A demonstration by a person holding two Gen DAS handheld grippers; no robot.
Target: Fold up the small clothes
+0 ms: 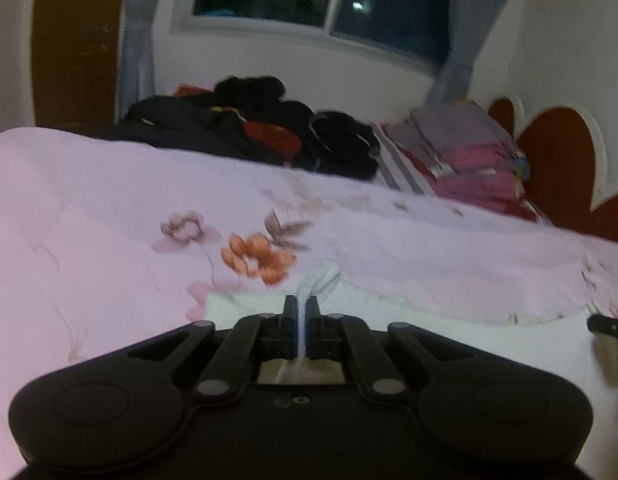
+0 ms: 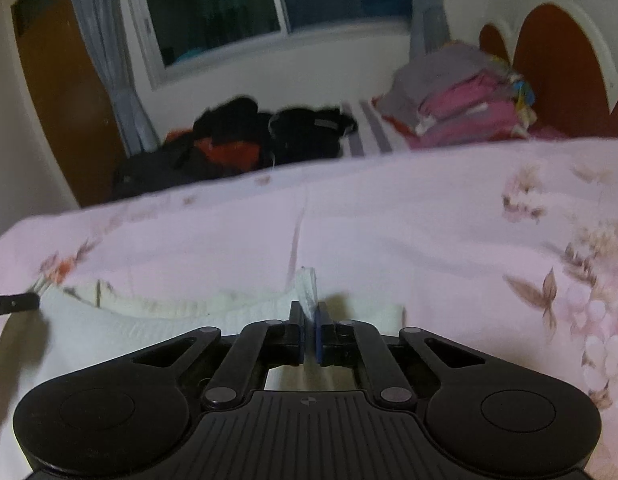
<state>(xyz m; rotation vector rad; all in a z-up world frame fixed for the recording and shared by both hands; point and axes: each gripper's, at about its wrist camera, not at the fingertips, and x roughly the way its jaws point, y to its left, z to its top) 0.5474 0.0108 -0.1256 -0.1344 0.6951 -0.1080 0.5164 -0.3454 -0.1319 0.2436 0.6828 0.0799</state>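
On a bed [image 1: 89, 240] covered with a pink floral bedspread [image 2: 429, 220], a small white garment [image 1: 469, 344] lies flat at the near edge, held at two points along its upper hem. The left hand-held gripper [image 1: 301, 312] has its jaws pressed together on a strap of the white fabric, which bunches up in a narrow ridge just past the fingertips. The right hand-held gripper [image 2: 309, 316] pinches a second strap of the same garment, a small peak of ribbed cloth rising between its blue-lined pads [image 2: 319, 336]. Both tools tilt down toward the bedspread, side by side; the tip of each shows at the edge of the other's view. The scooped neckline of the garment curves between the two grips. Farther back on the bed, a heap of dark clothes [image 1: 249, 128] with flashes of orange sits near the wall, and to its right a stack of folded pink and grey items [image 1: 469, 152] rests against a red and white headboard [image 1: 557, 160]. A dark window [image 2: 269, 4] with pale curtains [image 1: 137, 56] fills the wall behind, and a brown door [image 2: 61, 92] stands to the left.
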